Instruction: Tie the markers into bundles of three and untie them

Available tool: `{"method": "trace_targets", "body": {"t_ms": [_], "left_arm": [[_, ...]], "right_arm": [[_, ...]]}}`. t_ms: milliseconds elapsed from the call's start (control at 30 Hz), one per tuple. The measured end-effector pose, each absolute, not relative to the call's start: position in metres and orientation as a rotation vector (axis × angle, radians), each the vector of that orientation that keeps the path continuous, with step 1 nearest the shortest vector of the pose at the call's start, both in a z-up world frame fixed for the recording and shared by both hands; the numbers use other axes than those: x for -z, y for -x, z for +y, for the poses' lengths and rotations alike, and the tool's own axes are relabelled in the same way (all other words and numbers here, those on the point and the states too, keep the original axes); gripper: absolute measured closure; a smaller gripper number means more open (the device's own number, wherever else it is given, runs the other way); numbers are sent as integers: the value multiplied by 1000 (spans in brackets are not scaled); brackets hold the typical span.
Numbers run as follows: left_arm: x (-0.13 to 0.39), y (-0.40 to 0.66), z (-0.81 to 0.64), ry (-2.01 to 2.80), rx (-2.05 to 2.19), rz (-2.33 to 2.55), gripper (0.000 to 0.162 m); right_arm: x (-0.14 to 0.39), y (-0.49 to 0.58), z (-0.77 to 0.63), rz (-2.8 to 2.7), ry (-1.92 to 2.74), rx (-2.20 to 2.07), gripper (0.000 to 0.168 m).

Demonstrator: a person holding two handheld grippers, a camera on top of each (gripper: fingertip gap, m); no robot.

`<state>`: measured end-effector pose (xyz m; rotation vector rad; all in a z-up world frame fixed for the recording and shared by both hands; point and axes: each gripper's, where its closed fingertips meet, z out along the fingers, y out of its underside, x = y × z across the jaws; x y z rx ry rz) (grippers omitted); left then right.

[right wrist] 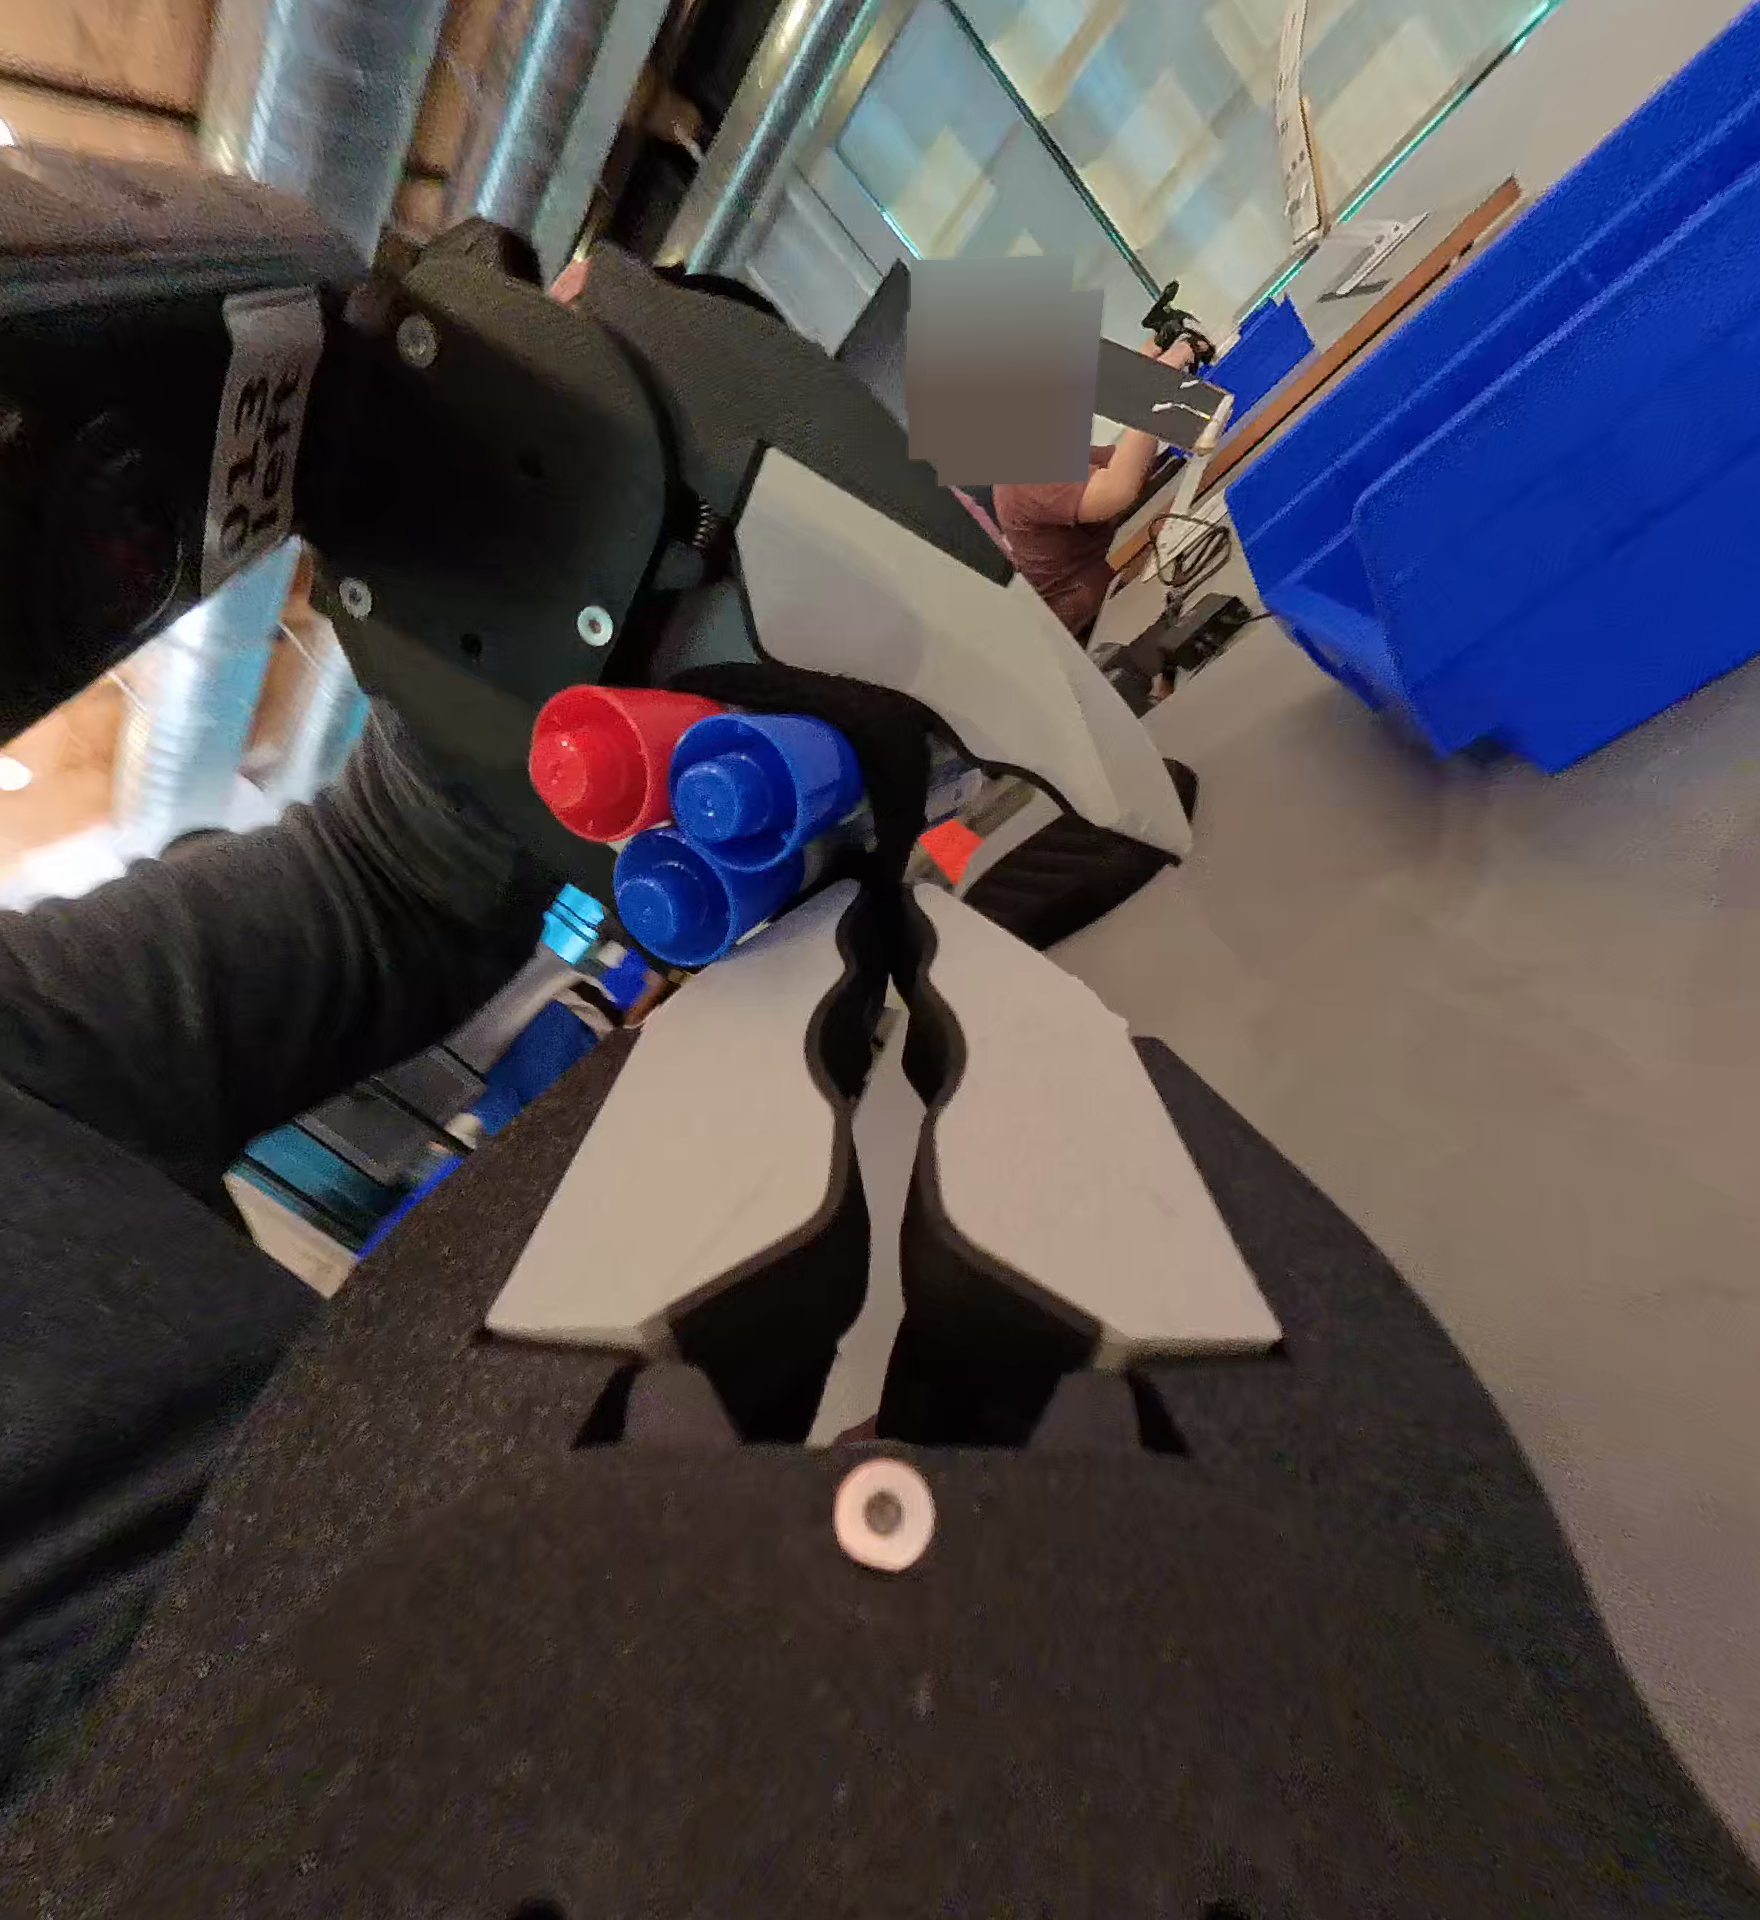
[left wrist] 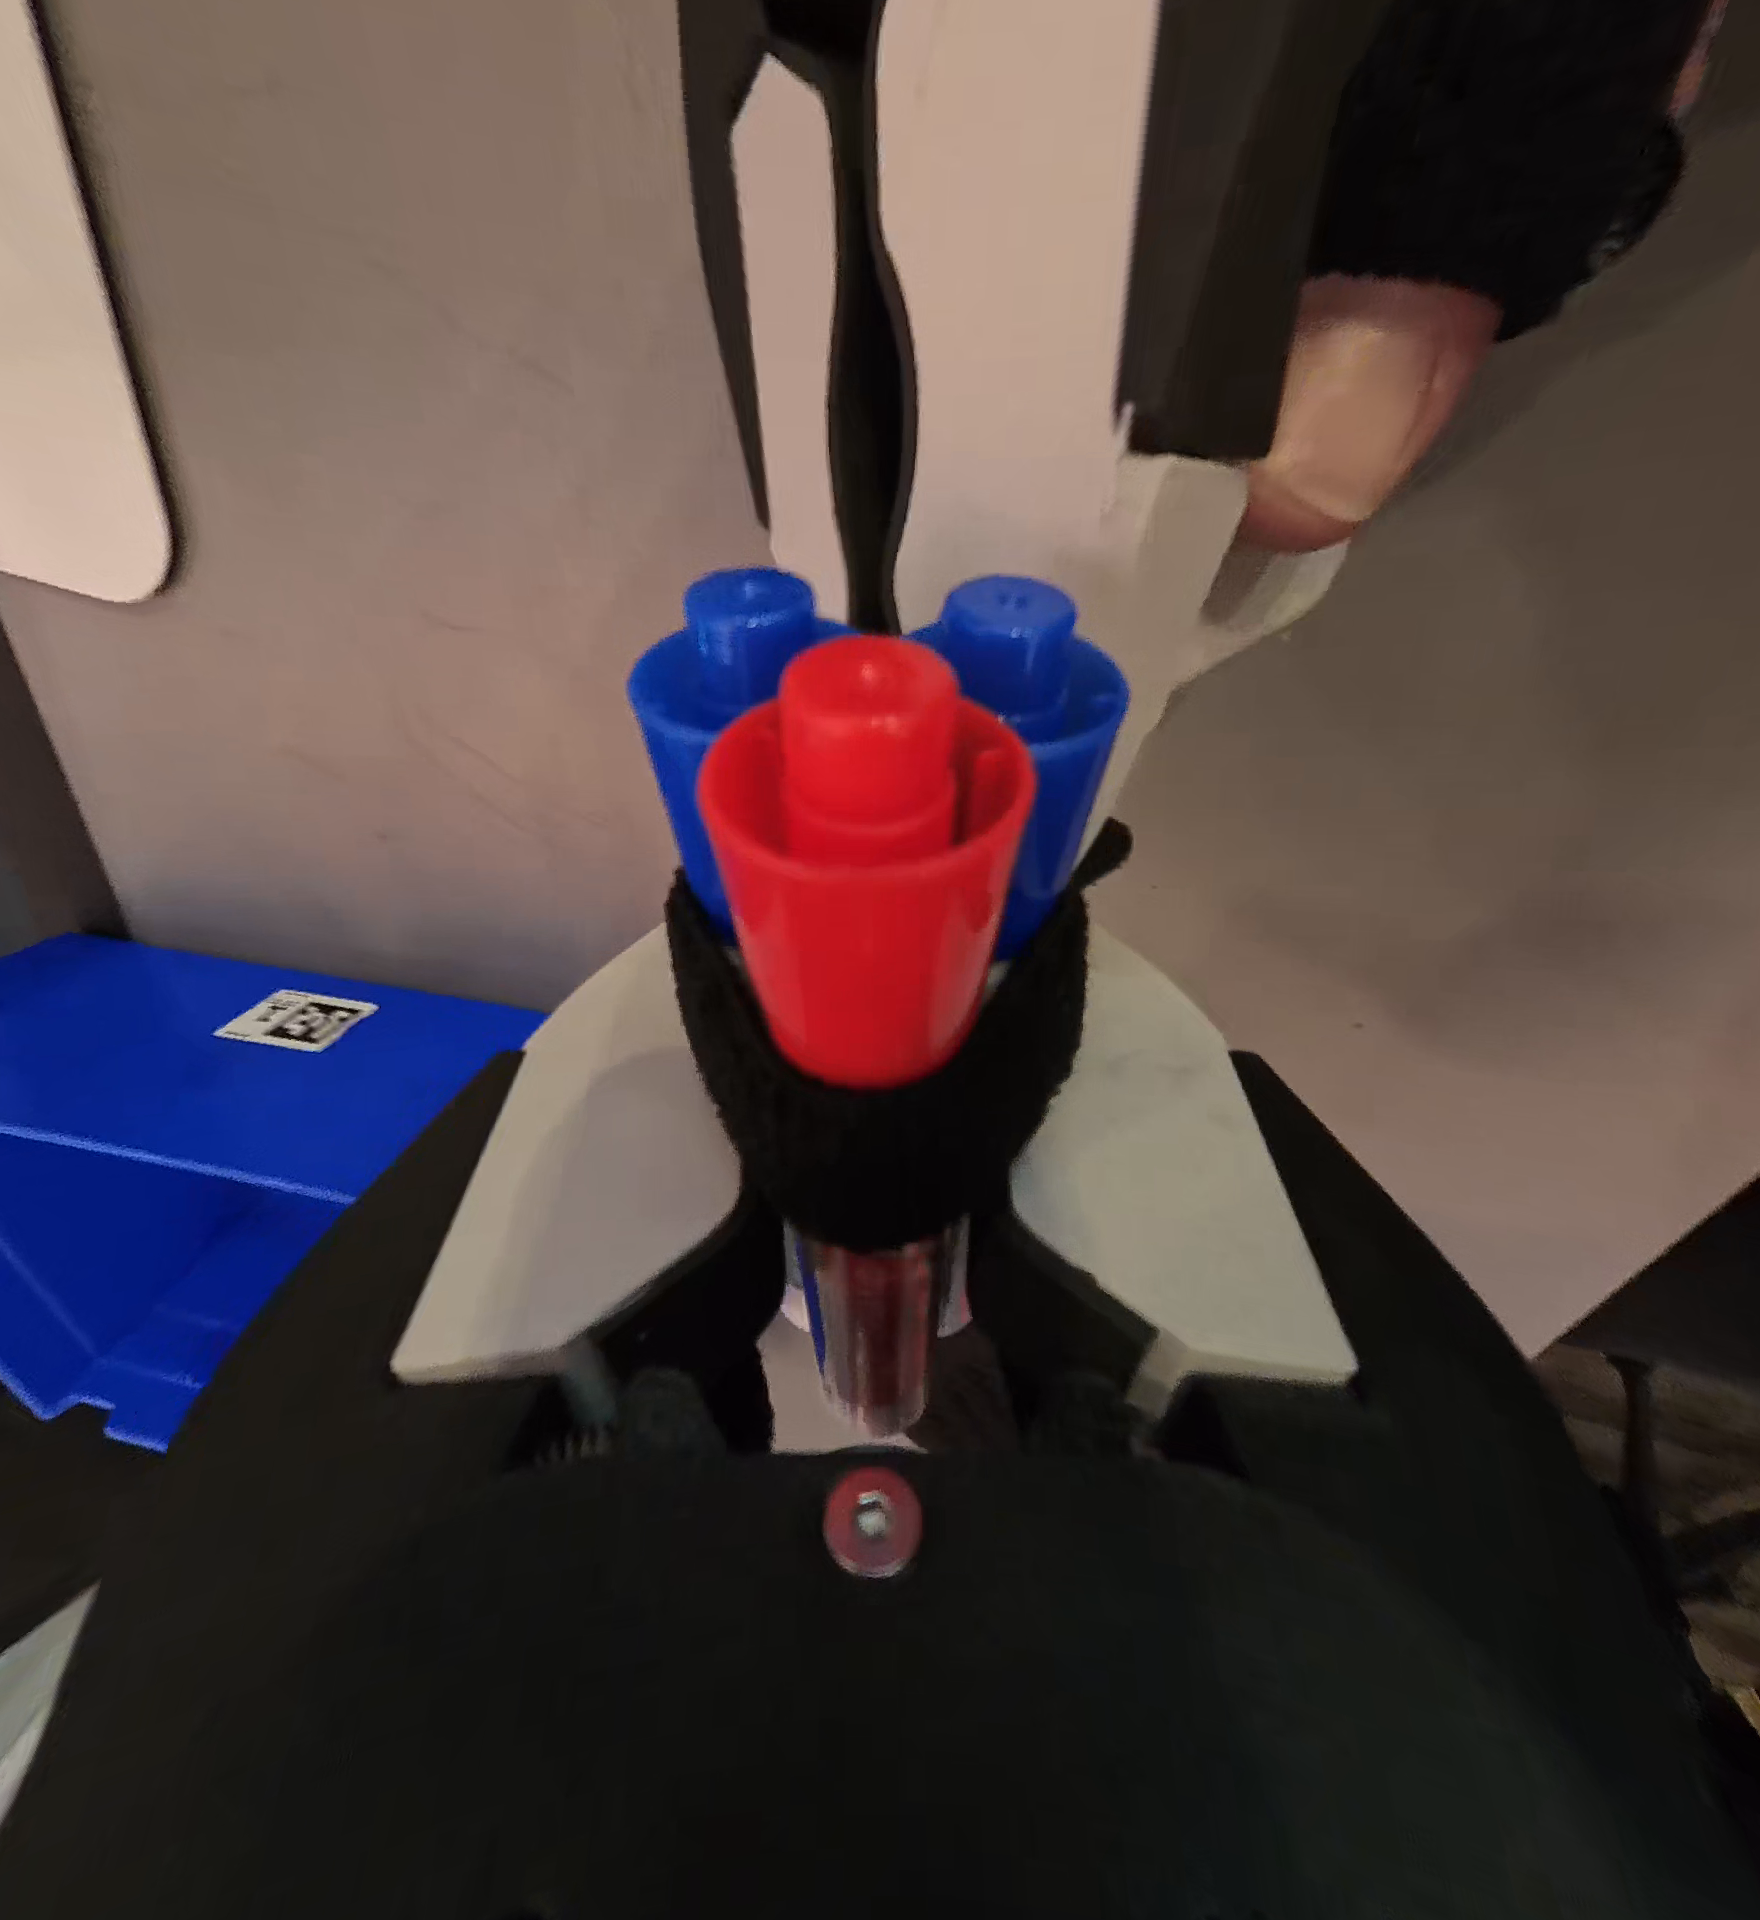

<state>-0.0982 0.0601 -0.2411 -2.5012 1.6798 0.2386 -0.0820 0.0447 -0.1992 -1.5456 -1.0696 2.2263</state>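
Clamping the bundle from both sides, the left gripper held three markers together: a red marker in front and two blue markers behind it, caps pointing away from the camera. A black band wrapped around all three just below the caps, and the left gripper's pale fingers pressed in at the level of that band, so its jaws stood only as far apart as the bundle allowed.

The right gripper had its jaws drawn nearly together, with a thin strip of the black band pinched between the fingertips and running up from the bundle; the left wrist view showed the same strip rising from behind the caps into the right gripper. In the right wrist view the three caps sat just left of the pinched strip, the red marker beside the two blue ones.

The bundle was held in the air above a grey tabletop. A blue bin lay to the left, and more blue bins stood farther off on the table.
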Motion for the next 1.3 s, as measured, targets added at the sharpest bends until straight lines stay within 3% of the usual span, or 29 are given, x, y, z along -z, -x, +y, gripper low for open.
{"method": "trace_targets", "body": {"t_ms": [233, 800, 1167, 1233, 1300], "left_arm": [[252, 111, 60, 2573, -376, 1699, 119], [255, 113, 66, 2589, -391, 1681, 119], [262, 120, 71, 2578, -501, 1640, 119], [260, 124, 73, 2583, -528, 1637, 121], [263, 124, 71, 2595, -505, 1651, 121]], "right_arm": [[210, 89, 46, -789, 1636, -2431, 168], [217, 89, 50, -891, 1595, -2167, 168], [223, 93, 48, -744, 1691, -2361, 167], [222, 94, 42, -784, 1675, -2368, 156], [222, 95, 41, -817, 1661, -2319, 165]]}}
